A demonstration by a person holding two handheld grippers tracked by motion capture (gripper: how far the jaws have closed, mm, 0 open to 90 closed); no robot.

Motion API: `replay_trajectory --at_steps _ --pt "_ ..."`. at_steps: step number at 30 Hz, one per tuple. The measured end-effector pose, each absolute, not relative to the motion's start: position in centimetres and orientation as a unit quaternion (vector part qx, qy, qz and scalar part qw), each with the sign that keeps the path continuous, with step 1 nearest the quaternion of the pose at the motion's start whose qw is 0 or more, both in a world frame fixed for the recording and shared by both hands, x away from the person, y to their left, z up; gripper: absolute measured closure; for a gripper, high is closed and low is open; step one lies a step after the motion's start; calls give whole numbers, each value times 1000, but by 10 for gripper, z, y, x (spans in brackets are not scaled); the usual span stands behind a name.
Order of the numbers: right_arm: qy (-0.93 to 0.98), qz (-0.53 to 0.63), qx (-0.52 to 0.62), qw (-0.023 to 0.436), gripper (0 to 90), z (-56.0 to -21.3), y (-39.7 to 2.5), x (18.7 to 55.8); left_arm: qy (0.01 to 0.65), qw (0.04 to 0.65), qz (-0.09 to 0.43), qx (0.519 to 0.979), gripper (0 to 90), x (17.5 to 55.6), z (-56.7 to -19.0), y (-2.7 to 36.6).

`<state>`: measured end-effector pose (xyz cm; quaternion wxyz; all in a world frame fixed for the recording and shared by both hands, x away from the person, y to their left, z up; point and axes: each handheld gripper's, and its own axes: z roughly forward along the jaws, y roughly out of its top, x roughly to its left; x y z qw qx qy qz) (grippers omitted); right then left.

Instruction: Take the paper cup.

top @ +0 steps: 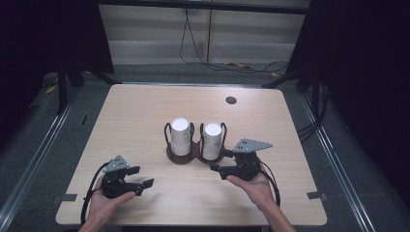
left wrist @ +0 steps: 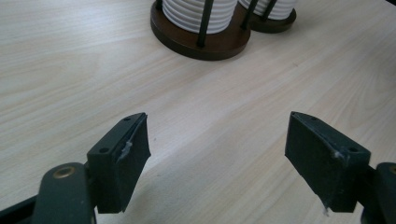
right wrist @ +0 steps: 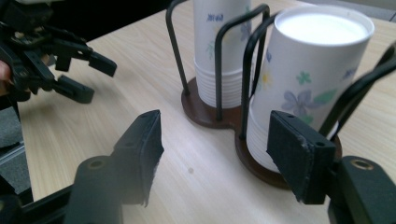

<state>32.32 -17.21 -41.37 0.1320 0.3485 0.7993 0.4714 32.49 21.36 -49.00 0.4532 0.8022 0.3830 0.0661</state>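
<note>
We hold our right claw (top: 221, 161) spread, just beside the near stack of white floral paper cups (right wrist: 303, 79), ready to close on it; wire loops of the dark round-based double cup holder (right wrist: 219, 114) fence the stack, so lifting upward looks the freest way out. Our left claw (top: 140, 180), also spread, waits well apart over bare pale wooden counter (left wrist: 70, 70) with room all round.

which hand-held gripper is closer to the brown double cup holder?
Right. The right hand-held gripper sits beside the brown wooden double cup holder at its right base, jaws open. The left hand-held gripper is farther back to the left, open over bare table.
</note>
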Motion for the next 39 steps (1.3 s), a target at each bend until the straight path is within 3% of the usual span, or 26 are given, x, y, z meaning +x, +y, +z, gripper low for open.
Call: replay_trajectory --at_steps 39 --pt "825 486 266 108 434 -368 -117 389 367 450 78 811 216 319 -488 210"
